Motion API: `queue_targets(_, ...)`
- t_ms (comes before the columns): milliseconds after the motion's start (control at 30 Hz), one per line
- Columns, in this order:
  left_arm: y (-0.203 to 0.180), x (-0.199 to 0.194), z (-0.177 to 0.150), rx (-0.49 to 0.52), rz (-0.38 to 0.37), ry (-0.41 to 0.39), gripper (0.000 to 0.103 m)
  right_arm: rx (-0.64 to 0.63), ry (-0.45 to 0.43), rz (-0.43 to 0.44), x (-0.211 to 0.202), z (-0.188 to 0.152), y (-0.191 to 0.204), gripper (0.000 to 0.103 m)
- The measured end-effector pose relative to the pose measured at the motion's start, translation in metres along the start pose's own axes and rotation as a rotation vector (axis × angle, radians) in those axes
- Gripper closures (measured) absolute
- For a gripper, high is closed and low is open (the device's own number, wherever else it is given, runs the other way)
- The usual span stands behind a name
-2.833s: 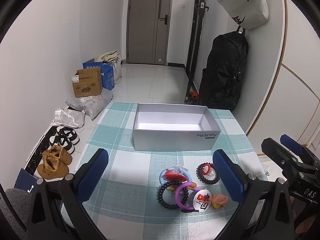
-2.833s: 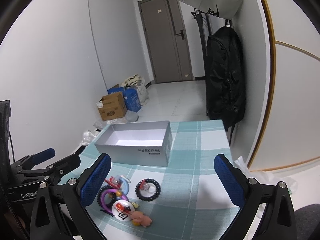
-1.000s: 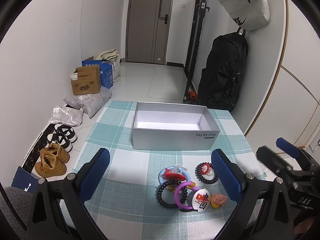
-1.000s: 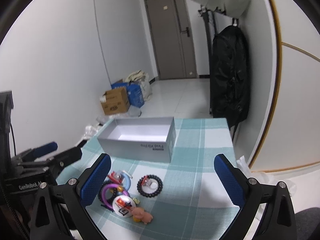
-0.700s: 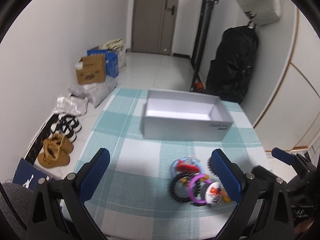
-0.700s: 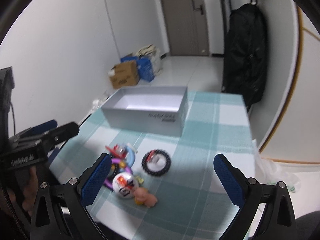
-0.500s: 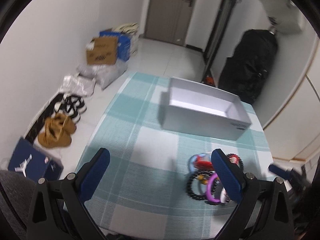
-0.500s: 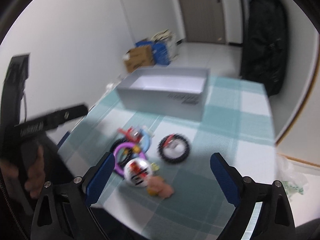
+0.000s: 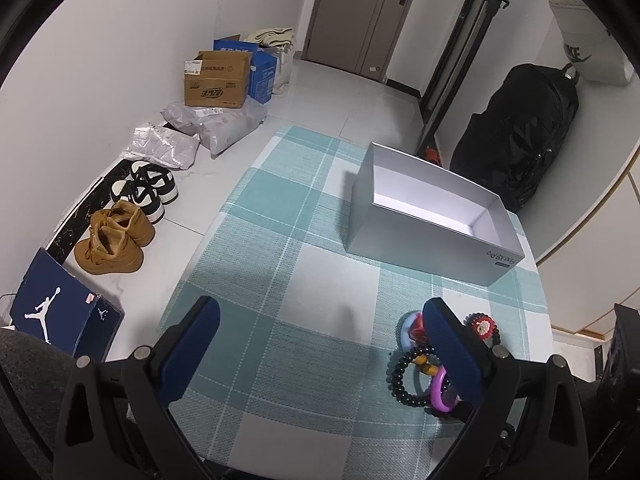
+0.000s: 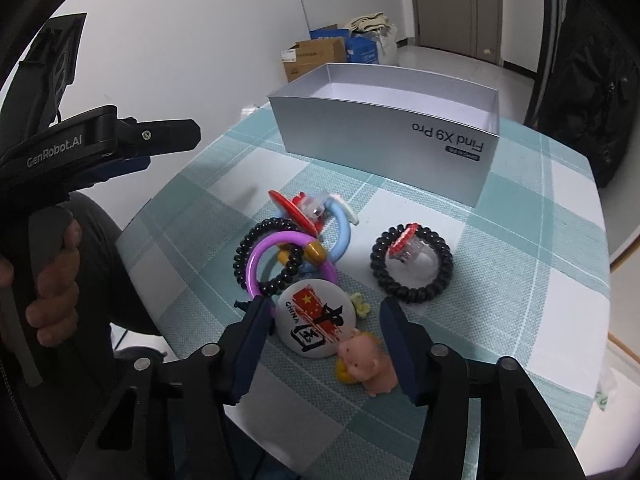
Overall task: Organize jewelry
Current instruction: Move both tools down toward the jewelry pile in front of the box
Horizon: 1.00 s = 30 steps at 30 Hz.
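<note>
Two grippers work over a checked tablecloth (image 10: pixel 520 240) that carries a small heap of trinkets and, beyond it, an open silver box (image 10: pixel 384 136) that looks empty. At the far left of the right wrist view, the left gripper (image 9: pixel 320 348) is held in a hand (image 10: pixel 52 276); its jaws stand wide with nothing between them. Next comes the tangle: a purple ring (image 10: pixel 256 264) laced through a black bead bracelet (image 10: pixel 244 248) and a blue ring (image 10: pixel 344 232). The round white badge (image 10: pixel 314 320) lies in front, touching a pink pig charm (image 10: pixel 368 364). The right gripper (image 10: pixel 324 320) straddles the badge; its jaws have just been closing, though the pads look not yet pressed on it. Farther right lies a black coil hair tie (image 10: pixel 412 268), apart. A good pick probably means centring on the badge alone, clear of the purple ring and pig, then closing firmly before lifting toward the box.
</note>
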<state>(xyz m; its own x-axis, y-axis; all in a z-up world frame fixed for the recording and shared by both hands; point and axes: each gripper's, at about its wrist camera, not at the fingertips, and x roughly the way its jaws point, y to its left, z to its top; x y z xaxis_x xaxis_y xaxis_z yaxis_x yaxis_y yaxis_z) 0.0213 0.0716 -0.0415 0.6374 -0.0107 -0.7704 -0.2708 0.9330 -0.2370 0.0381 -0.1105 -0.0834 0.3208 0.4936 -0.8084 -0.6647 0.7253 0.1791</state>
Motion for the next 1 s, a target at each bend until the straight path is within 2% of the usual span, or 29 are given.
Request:
queue_targets(133, 0.002, 0.001, 0.0, 0.006, -0.007, 0.004, 0.004, -0.011, -0.003, -0.002, 0.001, 0.0, 0.003, 0.06)
queue_targets(200, 0.003, 0.002, 0.0, 0.007, -0.007, 0.007, 0.004, -0.01, -0.001, 0.005, 0.0, 0.001, 0.003, 0.063)
queue_targets(500, 0.002, 0.004, -0.002, 0.01, -0.012, 0.024, 0.004, 0.02, -0.016, 0.023, -0.005, 0.003, -0.002, 0.063)
queue_targets(533, 0.002, 0.004, -0.003, 0.012, -0.015, 0.026, 0.004, 0.025, -0.028, 0.027, -0.008, 0.004, -0.003, 0.067)
queue_targets(600, 0.001, 0.004, -0.004, 0.019, -0.026, 0.03, 0.004, 0.041, -0.044, 0.03, -0.012, 0.005, -0.007, 0.099)
queue_targets(633, 0.0, 0.004, -0.005, 0.023, -0.036, 0.034, 0.004, 0.054, -0.05, 0.035, -0.014, 0.005, -0.009, 0.096)
queue_targets(767, -0.008, 0.005, -0.01, 0.063, -0.061, 0.06, 0.004, 0.088, -0.063, 0.05, -0.018, 0.007, -0.017, 0.096)
queue_targets(933, -0.011, 0.002, -0.016, 0.079, -0.123, 0.107, 0.004, 0.087, -0.092, 0.057, -0.03, 0.007, -0.019, 0.09)
queue_targets(967, -0.013, 0.003, -0.017, 0.08, -0.136, 0.119, 0.004, 0.082, -0.084, 0.056, -0.031, 0.006, -0.02, 0.085)
queue_targets(1000, -0.014, 0.002, -0.019, 0.087, -0.145, 0.131, 0.004, 0.079, -0.065, 0.053, -0.031, 0.004, -0.021, 0.066)
